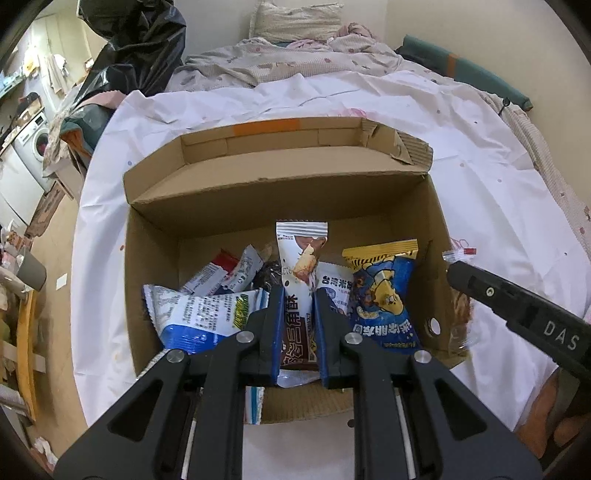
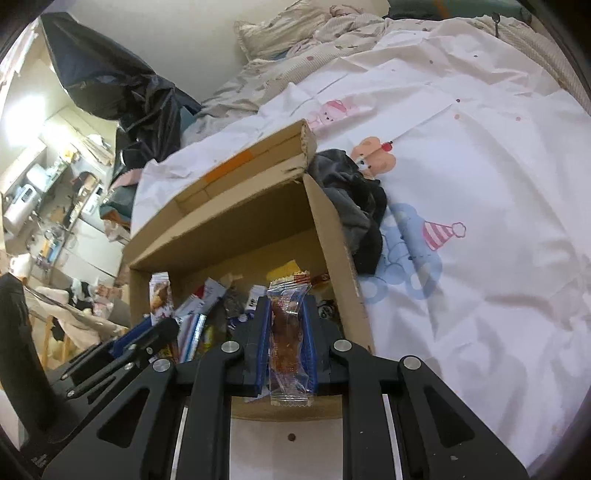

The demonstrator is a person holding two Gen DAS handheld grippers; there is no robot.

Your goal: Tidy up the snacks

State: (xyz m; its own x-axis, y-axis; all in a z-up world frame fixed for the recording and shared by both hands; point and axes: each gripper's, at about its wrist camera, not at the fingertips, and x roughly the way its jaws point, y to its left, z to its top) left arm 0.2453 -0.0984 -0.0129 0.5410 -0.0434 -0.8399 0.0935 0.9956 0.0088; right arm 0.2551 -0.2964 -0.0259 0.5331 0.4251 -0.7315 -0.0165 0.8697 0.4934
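Observation:
An open cardboard box [image 1: 280, 206] lies on the white sheet and holds several snack packets. My left gripper [image 1: 298, 291] hangs over the box, shut on a tall white and brown snack packet [image 1: 300, 266]. Below it lie a blue and white bag [image 1: 207, 317] and a blue and yellow bag [image 1: 384, 295]. In the right wrist view my right gripper [image 2: 287, 301] is shut on a clear packet with an orange-brown snack [image 2: 288, 332], above the box's [image 2: 236, 218] near right corner. The right gripper's arm [image 1: 517, 314] shows at the right of the left wrist view.
A dark grey cloth [image 2: 354, 206] lies against the box's right wall. The white printed sheet [image 2: 480, 184] covers the bed, with rumpled bedding and a pillow [image 1: 295, 22] behind. A black plastic bag [image 1: 140, 48] stands at the back left; a cluttered floor lies to the left.

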